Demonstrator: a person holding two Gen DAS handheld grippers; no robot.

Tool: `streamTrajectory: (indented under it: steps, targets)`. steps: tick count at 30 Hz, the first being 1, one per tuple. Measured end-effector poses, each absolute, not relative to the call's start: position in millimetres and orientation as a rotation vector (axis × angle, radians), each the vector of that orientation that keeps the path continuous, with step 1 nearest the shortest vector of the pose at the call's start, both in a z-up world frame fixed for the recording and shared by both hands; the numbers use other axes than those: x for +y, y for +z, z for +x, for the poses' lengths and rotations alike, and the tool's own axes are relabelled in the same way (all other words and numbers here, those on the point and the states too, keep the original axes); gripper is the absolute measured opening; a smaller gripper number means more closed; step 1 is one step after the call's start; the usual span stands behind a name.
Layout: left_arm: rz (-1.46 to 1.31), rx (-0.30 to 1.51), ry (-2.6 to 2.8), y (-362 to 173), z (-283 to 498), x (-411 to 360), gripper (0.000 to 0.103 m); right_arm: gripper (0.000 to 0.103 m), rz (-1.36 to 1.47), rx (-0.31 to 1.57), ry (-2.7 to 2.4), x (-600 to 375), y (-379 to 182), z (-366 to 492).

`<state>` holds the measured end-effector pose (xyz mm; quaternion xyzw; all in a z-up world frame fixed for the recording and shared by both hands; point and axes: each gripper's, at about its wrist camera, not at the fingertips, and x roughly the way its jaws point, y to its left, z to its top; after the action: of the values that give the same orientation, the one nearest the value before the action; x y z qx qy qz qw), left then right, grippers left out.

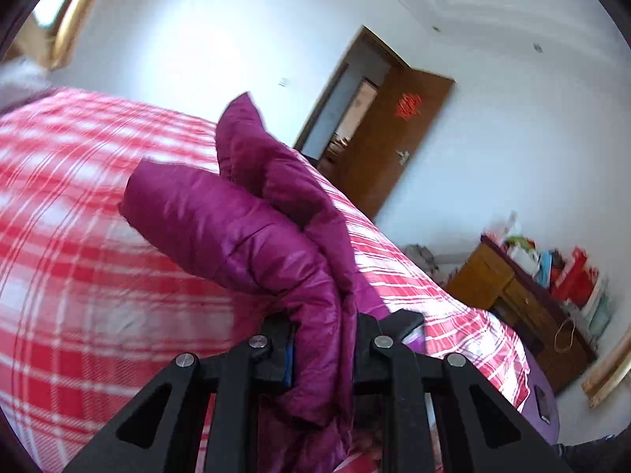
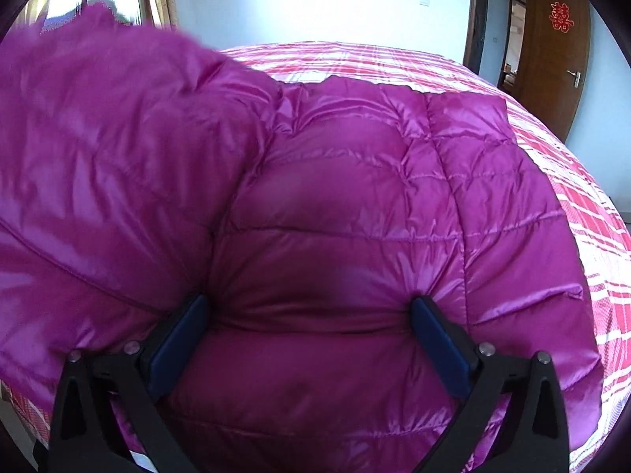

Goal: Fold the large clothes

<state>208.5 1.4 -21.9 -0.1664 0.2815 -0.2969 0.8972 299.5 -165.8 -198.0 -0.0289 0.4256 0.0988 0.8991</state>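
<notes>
Left gripper point(image 1: 325, 349) fingers clamped on a bunched fold of the magenta down jacket point(image 2: 335, 205), right gripper point(image 2: 309, 315) fingers apart, pressed into its quilting, plaid bed point(image 1: 79, 244) underneath

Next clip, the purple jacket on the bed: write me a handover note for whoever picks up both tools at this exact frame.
Left tool: shut on a bunched part of the purple jacket, lifted above the checked bedspread.
Right tool: open, fingers pressed into the jacket's padded body, nothing clamped.
Jacket: body spread flat on the bed, one part raised at the left of the right wrist view.
Done: jacket laid out, first fold begun.
Left: lay the lifted part across the body, then finish folding.
</notes>
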Motion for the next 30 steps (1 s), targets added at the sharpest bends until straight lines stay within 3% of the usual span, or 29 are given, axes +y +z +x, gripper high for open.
streamTrajectory:
  steps: [8,16,22,24,26,28,29,30]
  targets:
    - [-0.198,0.565,-0.699,-16.6,232.1,-97.0,0.019,0.1,0.115,0.802,0.321,-236.8,-175.5,274.7]
    - [0.063,0.567,-0.679,-72.7,236.8,-196.3,0.02,0.1,0.512,0.601,0.171,-398.7,-120.7,256.3]
    - [0.228,0.54,-0.657,-106.3,230.3,-229.2,0.023,0.096,0.523,0.653,0.383,-403.4,-99.6,298.6]
    - [0.239,0.527,-0.654,-103.4,225.9,-227.7,0.027,0.09,0.464,0.708,0.428,-384.2,-99.8,313.8]
    - [0.255,0.527,-0.65,-98.5,221.3,-224.0,0.035,0.062,0.422,0.77,0.448,-368.6,-106.7,327.3]
    - [0.274,0.51,-0.635,-89.9,211.2,-216.6,0.04,0.047,0.393,0.832,0.442,-355.1,-116.3,342.2]
    - [0.28,0.489,-0.638,-86.0,204.5,-210.3,0.048,0.036,0.374,0.832,0.415,-353.4,-117.9,344.2]
    - [0.283,0.473,-0.634,-81.4,198.9,-203.4,0.056,0.031,0.368,0.834,0.388,-354.4,-118.0,344.0]
